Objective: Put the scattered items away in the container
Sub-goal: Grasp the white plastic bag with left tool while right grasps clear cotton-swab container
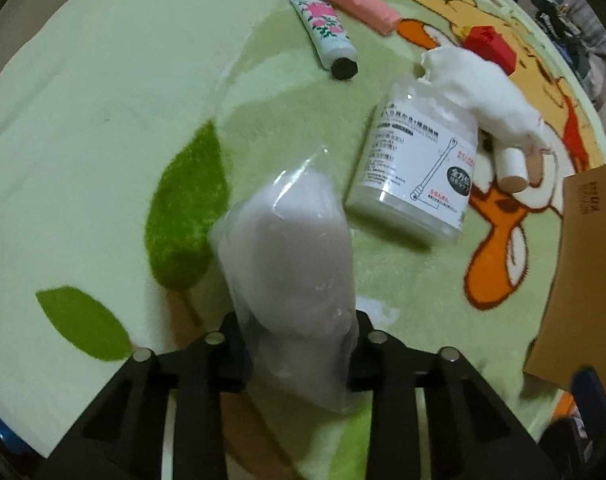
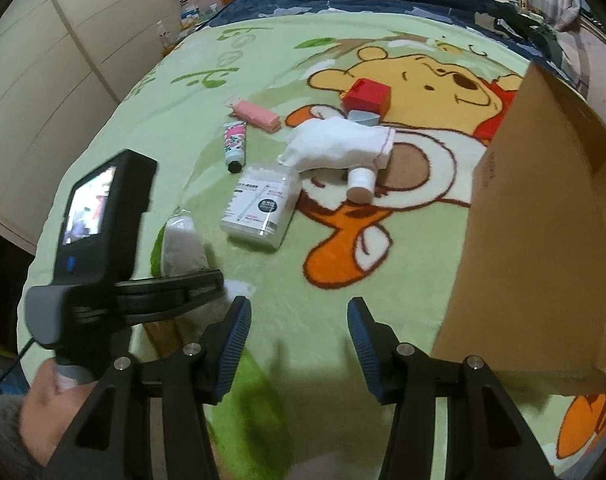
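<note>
Two grippers in play. Left gripper (image 1: 299,344) is clamped on a clear plastic pouch (image 1: 291,276) with something pale grey inside, pouch lifted off the blanket (image 1: 103,120) and sticking up past the fingers. Right gripper (image 2: 299,340) has its jaws wide apart, nothing between them, hovering low over the blanket just beside the cardboard box (image 2: 543,220).

Box sits at the right edge of both views; its inside isn't visible, so I can't tell what's already in there.

Several items lie out on the blanket, well apart from the box:
- cotton swab tub (image 1: 415,168) on its side
- white glove (image 1: 487,92) draped over the tub's far end and over a small white bottle (image 1: 511,168)
- floral tube (image 1: 323,34) with black cap
- pink pack (image 1: 359,4)
- red box (image 1: 489,48), with a small grey thing against it – can't tell what

Risks from here, my read:
- Pouch film is slick and soft; grip is near the bottom end, so the top-heavy part could flop or slide out on the way to the box.
- Box wall stands tall – a low carry would clip the rim and knock the pouch loose.
- Glove overlaps tub and bottle; grabbing any one likely drags the others.
- Tub on its side may roll on the plush pile when nudged.
</note>
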Demonstrator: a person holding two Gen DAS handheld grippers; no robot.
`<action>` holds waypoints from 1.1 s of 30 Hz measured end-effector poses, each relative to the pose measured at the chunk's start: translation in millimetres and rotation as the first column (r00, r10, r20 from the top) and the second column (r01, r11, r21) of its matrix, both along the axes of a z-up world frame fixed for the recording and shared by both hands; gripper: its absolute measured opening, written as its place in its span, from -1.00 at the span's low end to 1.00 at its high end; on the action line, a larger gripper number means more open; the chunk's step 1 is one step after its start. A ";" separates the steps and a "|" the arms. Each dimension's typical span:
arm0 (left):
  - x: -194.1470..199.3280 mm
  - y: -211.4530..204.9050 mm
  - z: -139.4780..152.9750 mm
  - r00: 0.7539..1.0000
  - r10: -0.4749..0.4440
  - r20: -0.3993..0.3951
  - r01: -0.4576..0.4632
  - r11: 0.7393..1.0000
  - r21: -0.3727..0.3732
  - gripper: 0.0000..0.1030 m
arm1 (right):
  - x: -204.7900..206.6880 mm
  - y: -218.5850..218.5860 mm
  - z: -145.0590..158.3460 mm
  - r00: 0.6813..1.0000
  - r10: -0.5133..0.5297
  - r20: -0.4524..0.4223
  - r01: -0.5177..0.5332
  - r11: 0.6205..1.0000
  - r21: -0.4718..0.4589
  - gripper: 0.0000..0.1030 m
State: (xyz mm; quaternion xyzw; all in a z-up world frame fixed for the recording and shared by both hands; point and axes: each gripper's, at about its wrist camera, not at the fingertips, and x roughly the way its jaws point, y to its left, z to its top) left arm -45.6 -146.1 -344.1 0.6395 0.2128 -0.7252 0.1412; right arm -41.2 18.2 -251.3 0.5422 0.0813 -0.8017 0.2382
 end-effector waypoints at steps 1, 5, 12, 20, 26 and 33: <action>1.7 -2.1 2.4 1.000 -0.008 -0.010 0.008 1.000 0.003 -0.44 | -1.5 -3.3 -2.6 1.000 0.003 -0.003 -0.003 1.000 0.004 0.00; 5.5 -13.1 20.6 0.998 -0.058 -0.038 0.055 0.994 -0.090 -0.46 | -14.5 -20.2 -13.1 1.000 0.004 -0.003 -0.004 1.000 0.005 0.00; 7.4 -59.7 22.1 0.999 -0.024 -0.030 0.019 0.985 -0.172 -0.46 | -55.8 -70.6 -38.3 0.999 -0.036 0.037 0.038 0.998 -0.046 0.00; 15.8 -87.3 7.9 1.000 -0.016 -0.020 0.012 0.986 -0.169 -0.46 | -77.2 -106.6 -81.7 0.985 -0.146 0.091 0.144 0.989 0.031 0.32; 12.7 -84.4 1.2 0.999 -0.035 -0.022 0.032 0.987 -0.155 -0.46 | -85.1 -123.9 -105.7 0.989 -0.121 0.086 0.109 0.984 0.139 0.35; 12.7 -76.2 -1.1 0.999 -0.049 -0.021 0.046 0.991 -0.126 -0.48 | -69.0 -99.8 -92.9 0.993 -0.081 0.088 0.073 0.993 0.095 0.31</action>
